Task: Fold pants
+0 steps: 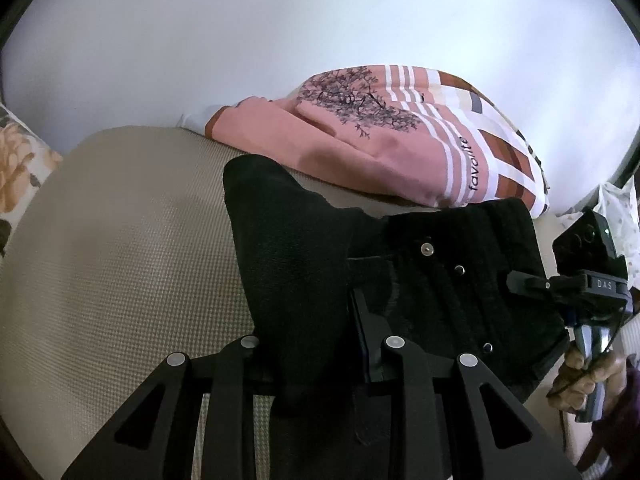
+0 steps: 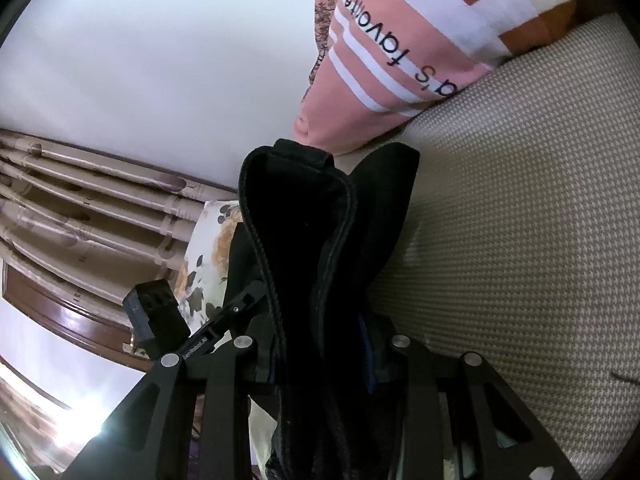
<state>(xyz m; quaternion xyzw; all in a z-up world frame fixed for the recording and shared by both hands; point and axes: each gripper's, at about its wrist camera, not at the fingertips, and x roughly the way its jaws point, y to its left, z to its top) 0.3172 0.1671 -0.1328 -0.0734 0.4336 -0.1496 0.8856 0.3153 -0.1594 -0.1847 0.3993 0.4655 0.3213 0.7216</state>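
Note:
The black pants (image 1: 440,280) hang bunched between both grippers over a beige woven bed surface (image 1: 120,260), metal studs showing on the fabric. My left gripper (image 1: 320,360) is shut on a fold of the pants, and cloth covers most of its fingers. In the left wrist view, my right gripper (image 1: 520,282) pinches the pants' right edge, with a person's hand (image 1: 584,376) on its handle. From the right wrist, the pants (image 2: 304,240) rise as a seamed fold out of my right gripper (image 2: 324,360), which is shut on them. The left gripper (image 2: 244,300) holds the same cloth at the left.
A pink striped printed cushion (image 1: 400,140) lies on the bed just behind the pants, also seen as the pink cushion (image 2: 400,40) from the right wrist. A floral pillow (image 1: 20,160) sits at the far left. A wooden headboard rail (image 2: 80,200) and a white wall (image 1: 280,20) bound the bed.

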